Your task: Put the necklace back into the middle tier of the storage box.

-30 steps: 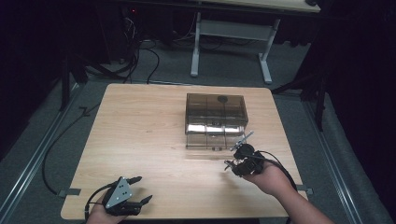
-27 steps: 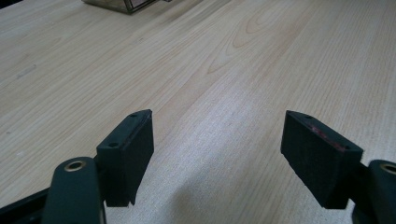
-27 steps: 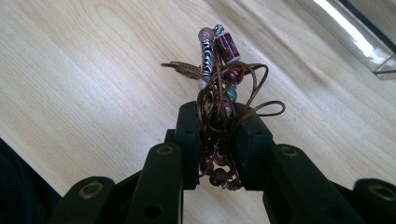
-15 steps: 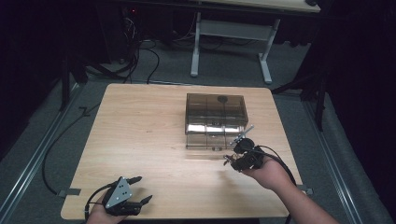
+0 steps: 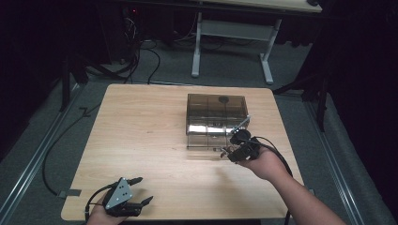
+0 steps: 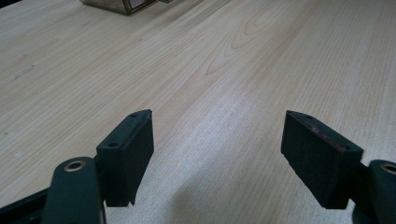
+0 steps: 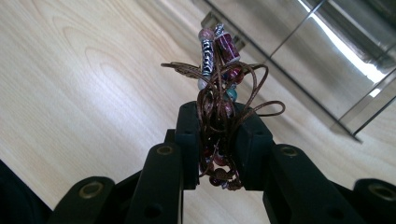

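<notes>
Right gripper [image 7: 217,135] pinching a tangle of brown cord and beads [image 7: 219,70], held above the wooden table [image 5: 141,122] just before the smoky clear organizer box [image 5: 216,110], left gripper [image 6: 217,154] jaws spread wide, low at the table's near edge.

Left gripper [image 5: 136,191] fingers spread wide; right gripper [image 5: 228,150] fingers clamped.
</notes>
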Action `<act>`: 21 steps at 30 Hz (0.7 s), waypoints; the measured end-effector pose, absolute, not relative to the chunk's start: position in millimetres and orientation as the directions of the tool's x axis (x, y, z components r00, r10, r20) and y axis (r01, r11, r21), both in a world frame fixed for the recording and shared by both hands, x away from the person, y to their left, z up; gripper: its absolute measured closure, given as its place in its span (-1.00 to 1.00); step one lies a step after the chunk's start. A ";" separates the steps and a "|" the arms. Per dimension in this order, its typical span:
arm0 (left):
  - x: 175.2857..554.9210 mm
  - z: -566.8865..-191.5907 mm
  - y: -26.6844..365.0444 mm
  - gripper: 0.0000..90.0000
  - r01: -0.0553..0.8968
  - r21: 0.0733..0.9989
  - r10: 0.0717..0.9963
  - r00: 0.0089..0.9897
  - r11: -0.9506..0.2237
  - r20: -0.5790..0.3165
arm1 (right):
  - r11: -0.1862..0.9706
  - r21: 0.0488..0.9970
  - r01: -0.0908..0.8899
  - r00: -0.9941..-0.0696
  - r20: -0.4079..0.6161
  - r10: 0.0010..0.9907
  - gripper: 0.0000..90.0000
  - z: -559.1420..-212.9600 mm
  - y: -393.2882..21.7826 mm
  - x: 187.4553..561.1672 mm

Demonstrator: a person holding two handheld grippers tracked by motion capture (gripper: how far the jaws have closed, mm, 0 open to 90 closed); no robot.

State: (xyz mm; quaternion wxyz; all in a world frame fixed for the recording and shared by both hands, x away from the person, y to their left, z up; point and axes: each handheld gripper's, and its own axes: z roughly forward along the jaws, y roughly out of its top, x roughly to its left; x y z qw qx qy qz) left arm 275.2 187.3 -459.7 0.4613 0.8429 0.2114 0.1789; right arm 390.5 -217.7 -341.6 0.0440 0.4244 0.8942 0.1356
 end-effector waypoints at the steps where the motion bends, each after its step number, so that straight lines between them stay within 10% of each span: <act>1: 275.2 -459.7 187.3 -0.42 0.192 0.854 0.522 0.847 -0.484 0.106 | 0.603 0.280 0.747 -0.636 0.036 0.771 0.65 -340.5 -216.2 392.9; 21: 275.3 -460.1 187.0 -0.42 0.189 0.856 0.521 0.847 -0.481 0.106 | 0.587 0.287 0.757 -0.616 0.018 0.787 0.65 -331.9 -204.1 434.7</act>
